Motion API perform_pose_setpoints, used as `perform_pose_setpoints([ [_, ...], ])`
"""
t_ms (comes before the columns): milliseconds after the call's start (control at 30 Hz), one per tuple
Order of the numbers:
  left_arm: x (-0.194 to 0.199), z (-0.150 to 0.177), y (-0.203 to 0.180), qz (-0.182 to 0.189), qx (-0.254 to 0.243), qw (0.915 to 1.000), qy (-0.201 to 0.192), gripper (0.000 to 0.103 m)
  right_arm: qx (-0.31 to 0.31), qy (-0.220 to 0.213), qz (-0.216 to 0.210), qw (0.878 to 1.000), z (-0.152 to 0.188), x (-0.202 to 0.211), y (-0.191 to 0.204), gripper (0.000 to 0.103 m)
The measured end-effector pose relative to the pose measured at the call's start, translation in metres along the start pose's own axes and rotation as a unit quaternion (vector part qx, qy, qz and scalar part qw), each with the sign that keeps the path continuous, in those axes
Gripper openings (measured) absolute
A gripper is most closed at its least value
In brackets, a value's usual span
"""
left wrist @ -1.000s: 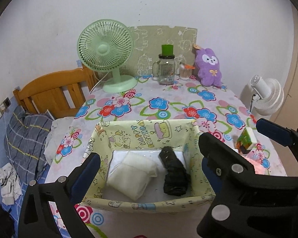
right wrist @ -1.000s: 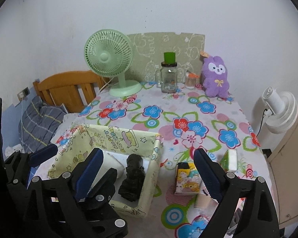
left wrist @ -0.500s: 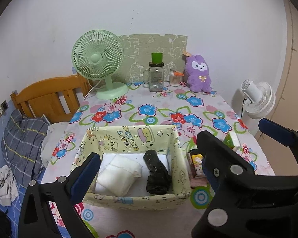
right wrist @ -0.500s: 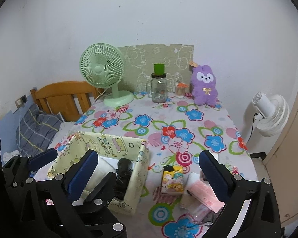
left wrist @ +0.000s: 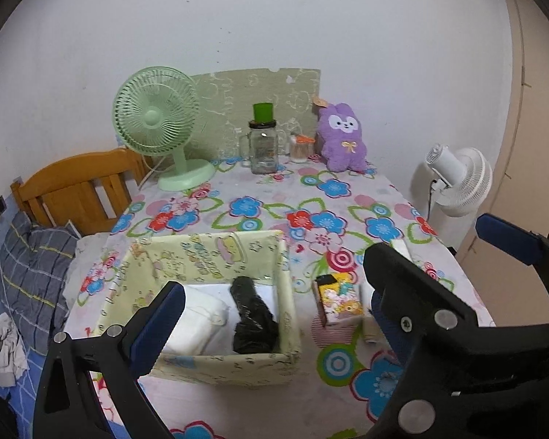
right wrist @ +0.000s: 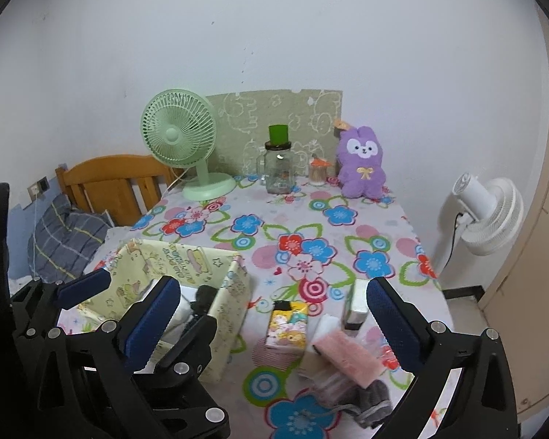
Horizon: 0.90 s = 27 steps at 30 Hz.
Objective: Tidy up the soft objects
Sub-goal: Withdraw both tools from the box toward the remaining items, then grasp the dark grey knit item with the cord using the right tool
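1. Left edge of both views: a wooden bed headboard point(left wrist: 80, 186) with a plaid pillow point(left wrist: 33, 274) below it.
2. Lower left of the left wrist view: the left gripper point(left wrist: 271, 314) hangs above the worktop point(left wrist: 274, 197). Its fingers point(left wrist: 157, 325) are spread wide with nothing between them.
3. Lower centre-left: a yellow patterned box point(left wrist: 208, 259) stands on the floral cloth. Inside lie a white folded cloth point(left wrist: 197, 322) on the left and a black rolled item point(left wrist: 254, 322) on the right, just beside each other.
4. Just right of the box in the right wrist view: a yellow cartoon-print packet point(right wrist: 287, 325) lies on the worktop, apart from the box wall.
5. Lower centre-right of the right wrist view: a pink soft item point(right wrist: 347, 356) rests on a loose heap, with a grey fabric piece point(right wrist: 369, 402) below it and a white upright pack point(right wrist: 357, 303) above it.
6. Bottom of the right wrist view: the right gripper point(right wrist: 274, 325) has its fingers point(right wrist: 391, 322) spread to full width after a last widening. The packet and the pink item appear in the gap, untouched by either finger.
7. Upper centre: a green desk fan point(right wrist: 181, 135), a glass jar with green lid point(right wrist: 278, 164) and a purple plush rabbit point(right wrist: 362, 162) stand along the wall.
8. Right edge: a white floor fan point(right wrist: 490, 212) stands beside the worktop.
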State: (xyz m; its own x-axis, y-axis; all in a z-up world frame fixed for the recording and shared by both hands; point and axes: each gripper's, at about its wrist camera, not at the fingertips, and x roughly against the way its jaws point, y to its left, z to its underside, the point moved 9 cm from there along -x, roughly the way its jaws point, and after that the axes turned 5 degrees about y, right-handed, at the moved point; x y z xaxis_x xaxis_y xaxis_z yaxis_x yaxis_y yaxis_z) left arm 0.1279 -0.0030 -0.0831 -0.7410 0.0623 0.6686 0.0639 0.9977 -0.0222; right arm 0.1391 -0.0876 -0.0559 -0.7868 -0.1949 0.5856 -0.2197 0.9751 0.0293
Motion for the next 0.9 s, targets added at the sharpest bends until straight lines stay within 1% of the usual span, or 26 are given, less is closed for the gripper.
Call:
perform_pose_setpoints([
  [267,-0.007,0.008,-0.02,0.012,-0.003,0.9998,0.018,0.103,-0.009,0.006,0.017,1.0,0.01,0.003,-0.022,0.103],
  [467,-0.011,0.012,-0.034,0.016,-0.002,0.9998,0.009,0.103,-0.012,0.011,0.027,1.0,0.019,0.003,-0.036,0.103],
  [700,-0.02,0.018,-0.05,0.023,-0.006,0.9996,0.018,0.103,-0.015,0.013,0.036,0.999,0.029,0.001,-0.051,0.103],
  [900,-0.03,0.026,-0.061,0.032,-0.01,0.9988,0.035,0.103,-0.021,0.019,0.039,0.999,0.038,-0.003,-0.065,0.103],
])
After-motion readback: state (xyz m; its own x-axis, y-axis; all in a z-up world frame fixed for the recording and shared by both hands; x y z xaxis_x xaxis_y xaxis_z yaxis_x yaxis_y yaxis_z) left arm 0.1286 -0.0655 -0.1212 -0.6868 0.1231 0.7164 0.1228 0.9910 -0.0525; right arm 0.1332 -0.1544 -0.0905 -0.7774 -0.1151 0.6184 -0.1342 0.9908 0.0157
